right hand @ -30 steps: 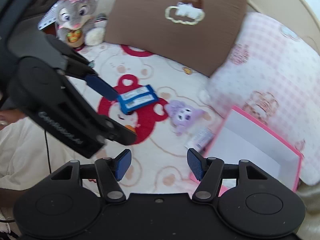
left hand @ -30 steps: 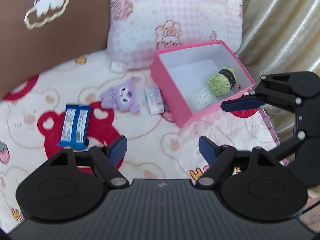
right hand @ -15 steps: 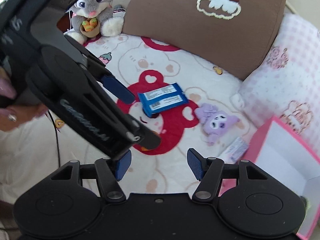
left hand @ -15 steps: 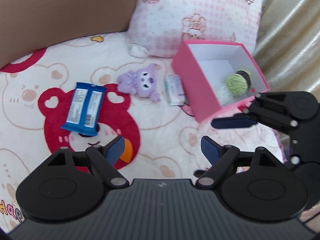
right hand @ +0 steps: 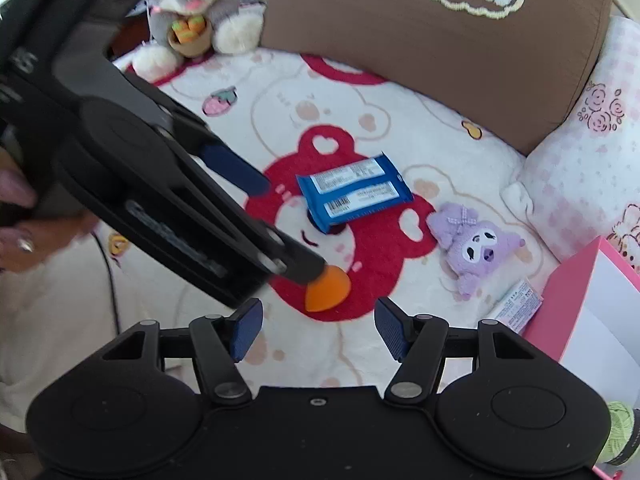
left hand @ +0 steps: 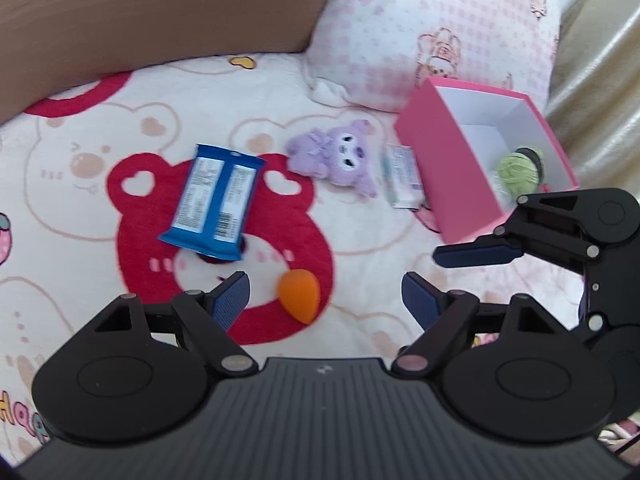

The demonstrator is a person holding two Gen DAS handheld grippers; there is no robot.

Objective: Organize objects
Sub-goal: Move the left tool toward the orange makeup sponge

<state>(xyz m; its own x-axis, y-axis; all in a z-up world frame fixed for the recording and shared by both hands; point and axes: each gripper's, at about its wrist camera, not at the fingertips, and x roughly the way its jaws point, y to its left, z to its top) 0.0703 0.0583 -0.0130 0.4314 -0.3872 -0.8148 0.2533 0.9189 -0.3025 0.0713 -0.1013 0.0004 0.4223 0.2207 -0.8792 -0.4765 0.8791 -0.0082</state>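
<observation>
An orange egg-shaped sponge (left hand: 299, 295) lies on the red bear print, just ahead of and between the fingers of my left gripper (left hand: 324, 300), which is open and touches nothing. My right gripper (right hand: 319, 326) is open and empty too, and the same sponge (right hand: 326, 288) lies just beyond it. A blue snack pack (left hand: 214, 208), a purple plush (left hand: 336, 156) and a small white packet (left hand: 402, 176) lie further out. The pink box (left hand: 444, 172) at the right holds a green yarn ball (left hand: 518, 168). The left gripper's lower finger hides part of the sponge in the right wrist view.
A brown pillow (right hand: 440, 40) and a pink checked pillow (left hand: 432, 32) close off the back of the blanket. A grey rabbit plush (right hand: 196, 8) sits far left. A gold curtain (left hand: 600, 80) hangs at the right. A person's hand (right hand: 20, 236) holds the left gripper.
Both grippers have come down and shifted left over the blanket, away from the pink box. The orange sponge has come into view between the fingers.
</observation>
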